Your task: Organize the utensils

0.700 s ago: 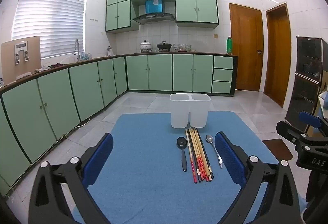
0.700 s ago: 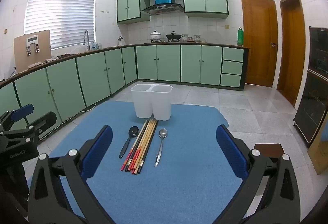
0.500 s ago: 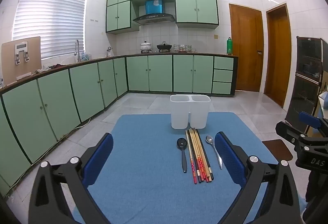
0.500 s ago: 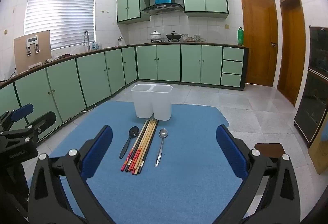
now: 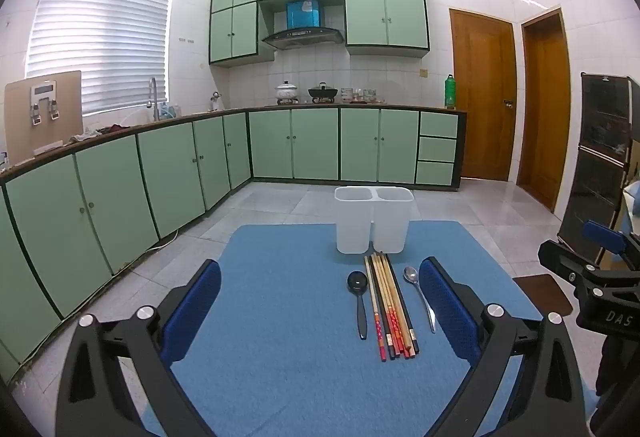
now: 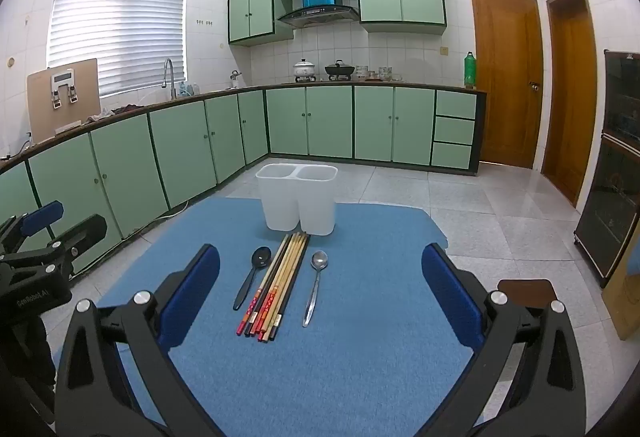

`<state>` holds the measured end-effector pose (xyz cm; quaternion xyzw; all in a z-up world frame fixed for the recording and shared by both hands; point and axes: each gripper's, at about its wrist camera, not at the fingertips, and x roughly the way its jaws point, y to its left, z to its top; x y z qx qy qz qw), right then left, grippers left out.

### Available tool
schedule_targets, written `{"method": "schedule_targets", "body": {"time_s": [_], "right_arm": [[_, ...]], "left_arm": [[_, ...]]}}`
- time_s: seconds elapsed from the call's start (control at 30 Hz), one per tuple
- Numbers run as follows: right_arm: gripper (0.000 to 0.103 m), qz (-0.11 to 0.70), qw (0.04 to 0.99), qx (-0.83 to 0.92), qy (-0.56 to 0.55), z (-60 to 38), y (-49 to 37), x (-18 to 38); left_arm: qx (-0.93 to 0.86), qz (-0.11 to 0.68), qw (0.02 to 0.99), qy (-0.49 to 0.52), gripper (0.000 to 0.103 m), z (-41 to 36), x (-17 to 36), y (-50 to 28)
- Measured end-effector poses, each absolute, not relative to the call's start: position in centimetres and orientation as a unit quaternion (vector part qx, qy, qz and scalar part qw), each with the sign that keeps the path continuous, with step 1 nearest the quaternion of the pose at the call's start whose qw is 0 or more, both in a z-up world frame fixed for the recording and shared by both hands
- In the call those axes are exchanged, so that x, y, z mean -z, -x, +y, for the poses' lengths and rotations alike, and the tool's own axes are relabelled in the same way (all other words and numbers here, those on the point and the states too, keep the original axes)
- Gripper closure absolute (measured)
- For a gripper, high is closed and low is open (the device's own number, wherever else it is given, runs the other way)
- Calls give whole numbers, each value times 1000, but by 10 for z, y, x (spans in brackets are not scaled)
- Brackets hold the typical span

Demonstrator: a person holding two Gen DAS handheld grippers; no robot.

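Observation:
A white two-compartment holder (image 5: pixel 373 219) (image 6: pixel 297 198) stands at the far edge of a blue mat (image 5: pixel 280 337) (image 6: pixel 360 337). In front of it lie a black spoon (image 5: pixel 359 297) (image 6: pixel 251 276), a bundle of several chopsticks (image 5: pixel 390 307) (image 6: pixel 278 283) and a steel spoon (image 5: pixel 419 295) (image 6: pixel 315 287), all side by side. My left gripper (image 5: pixel 320 309) is open and empty, held above the mat short of the utensils. My right gripper (image 6: pixel 320 301) is open and empty, likewise short of them. Both compartments look empty.
The mat covers a table in a kitchen with green cabinets (image 5: pixel 160 173) along the left and back walls. The right gripper shows at the right edge of the left wrist view (image 5: pixel 592 289); the left gripper shows at the left edge of the right wrist view (image 6: pixel 36 261).

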<state>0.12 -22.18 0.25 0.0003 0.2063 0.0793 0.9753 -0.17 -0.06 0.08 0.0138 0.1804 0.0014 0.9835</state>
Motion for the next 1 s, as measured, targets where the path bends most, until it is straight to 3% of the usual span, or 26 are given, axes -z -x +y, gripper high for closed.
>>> {"method": "schedule_targets", "body": {"time_s": [1.0], "right_arm": [[5,209,975,-79,0,-220,-2,1]], "left_arm": [[-6,183,983,-12,6,3,0,5]]}}
